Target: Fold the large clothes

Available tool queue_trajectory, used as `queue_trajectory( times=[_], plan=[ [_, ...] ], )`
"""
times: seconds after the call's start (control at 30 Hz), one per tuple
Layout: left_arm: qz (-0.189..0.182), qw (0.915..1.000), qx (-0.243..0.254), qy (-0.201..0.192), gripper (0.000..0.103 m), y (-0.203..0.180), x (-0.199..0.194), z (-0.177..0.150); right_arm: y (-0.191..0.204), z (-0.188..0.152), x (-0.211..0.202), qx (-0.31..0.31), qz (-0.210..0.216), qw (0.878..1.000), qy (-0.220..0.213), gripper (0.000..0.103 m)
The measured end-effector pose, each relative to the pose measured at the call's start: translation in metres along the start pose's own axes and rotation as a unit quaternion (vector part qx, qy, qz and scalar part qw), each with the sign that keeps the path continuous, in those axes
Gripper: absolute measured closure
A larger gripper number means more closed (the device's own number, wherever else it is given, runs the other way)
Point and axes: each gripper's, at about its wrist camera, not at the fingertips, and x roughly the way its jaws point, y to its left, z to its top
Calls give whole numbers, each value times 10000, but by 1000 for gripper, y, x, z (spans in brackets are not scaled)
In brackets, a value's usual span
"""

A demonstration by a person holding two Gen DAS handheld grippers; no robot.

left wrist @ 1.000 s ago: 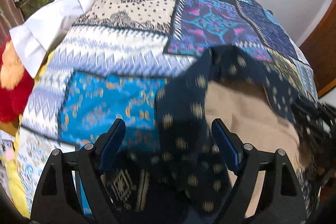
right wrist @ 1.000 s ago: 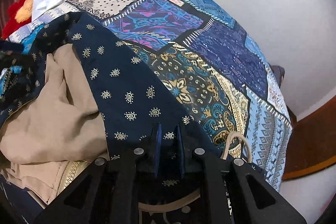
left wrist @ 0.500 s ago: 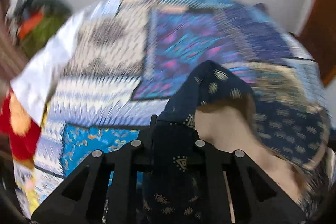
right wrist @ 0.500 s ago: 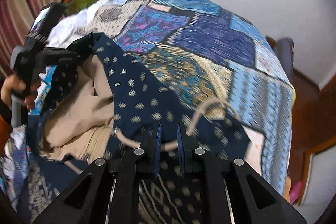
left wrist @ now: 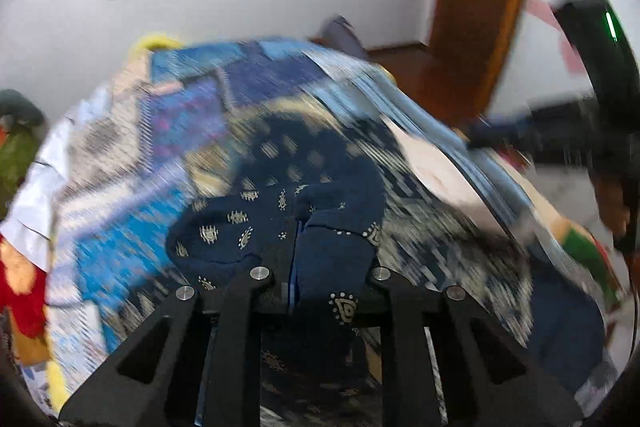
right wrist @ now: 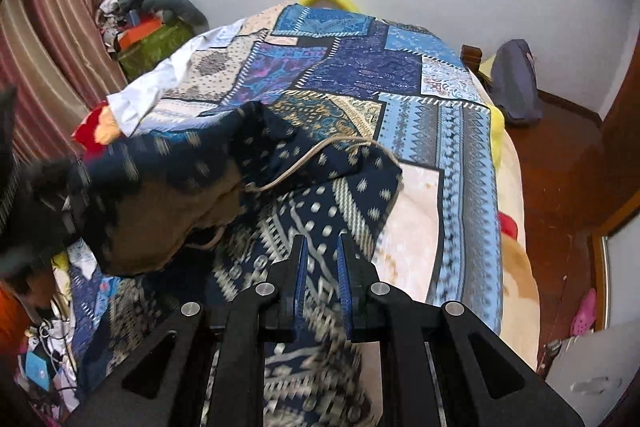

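A navy garment (right wrist: 280, 147) with gold motifs, a tan lining and a beige drawstring (right wrist: 320, 153) hangs lifted over the patchwork bed cover (right wrist: 400, 75). My left gripper (left wrist: 298, 231) is shut on a bunched fold of the navy garment (left wrist: 340, 243), which wraps over its fingertips. My right gripper (right wrist: 322, 247) is shut on another patterned edge of the same garment, and the cloth stretches away from it to the left. In the right wrist view the left gripper (right wrist: 40, 195) is a dark blur at the left edge. The left wrist view shows the right gripper (left wrist: 500, 131) at the far right, with a hand (left wrist: 616, 211) below it.
A green basket (right wrist: 156, 43) piled with clothes stands by the striped curtain (right wrist: 48, 27). A white cloth (right wrist: 160, 83) and a red plush (right wrist: 90, 131) lie on the bed's left side. A grey bag (right wrist: 516, 83) sits on the wooden floor (right wrist: 560, 167) to the right.
The left gripper, open over the navy cloth a second ago, has closed on it. Both grippers have risen and swung, lifting the garment off the bed. Both views have rolled.
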Motion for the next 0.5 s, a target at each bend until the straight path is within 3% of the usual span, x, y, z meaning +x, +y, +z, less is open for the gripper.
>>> queue_trajectory(
  times=[0.13,0.33,0.4,0.5],
  plan=[
    [-572,9968,-16,549,86,-28,15,-50,11,-23,-19,29,114,9999,26,93],
    [-604,9925,-21,1066,83,-46,25,-95,32,-43,-23,-103,183,9996,170,93],
    [-530,9932,-73,1034,75,-43,18,-102,41,-44,-20,-185,142,9996,174,93],
    [-568,9930,-339,974,40,-29,3,-105,56,-43,-15,-265,255,9992,164,93]
  ],
)
